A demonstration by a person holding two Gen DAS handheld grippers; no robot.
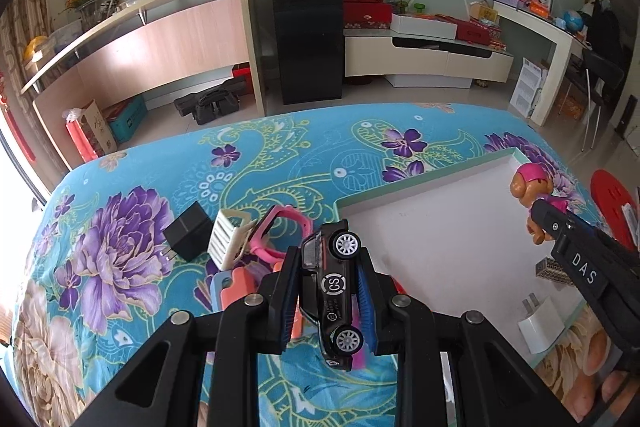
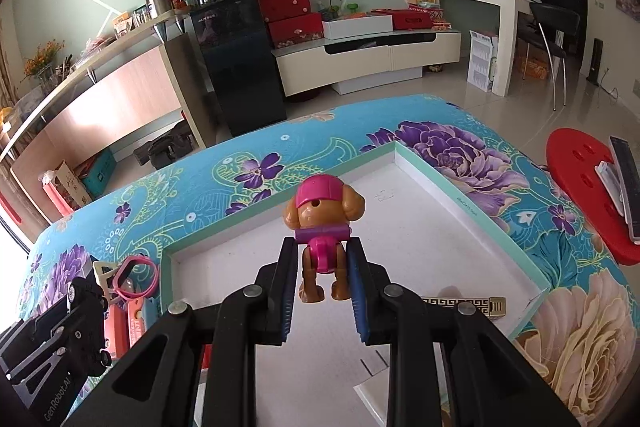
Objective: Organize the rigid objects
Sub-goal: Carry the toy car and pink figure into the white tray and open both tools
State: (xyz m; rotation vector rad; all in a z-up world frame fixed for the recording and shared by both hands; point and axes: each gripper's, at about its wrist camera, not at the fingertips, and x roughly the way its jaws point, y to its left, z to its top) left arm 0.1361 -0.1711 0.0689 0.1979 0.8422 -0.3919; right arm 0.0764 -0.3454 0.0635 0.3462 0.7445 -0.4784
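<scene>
My left gripper [image 1: 329, 261] is shut on a black toy car [image 1: 334, 287], held on its side above the blanket at the near-left corner of a shallow white box [image 1: 404, 187]. My right gripper [image 2: 322, 253] is shut on a brown toy pup with a pink cap [image 2: 320, 215], held upright over the box's floor [image 2: 420, 235]. In the left wrist view the pup [image 1: 528, 183] shows at the far right, in the right gripper [image 1: 538, 217]. A white plug [image 1: 536, 327] and a gold patterned block [image 2: 464, 305] lie in the box.
Left of the box on the flowered blanket [image 1: 120, 227] lie a black adapter [image 1: 188, 237], a white ribbed piece [image 1: 226, 239], a pink watch [image 1: 280, 231] and orange and blue items [image 1: 236, 287]. A red stool [image 2: 584, 187] stands to the right.
</scene>
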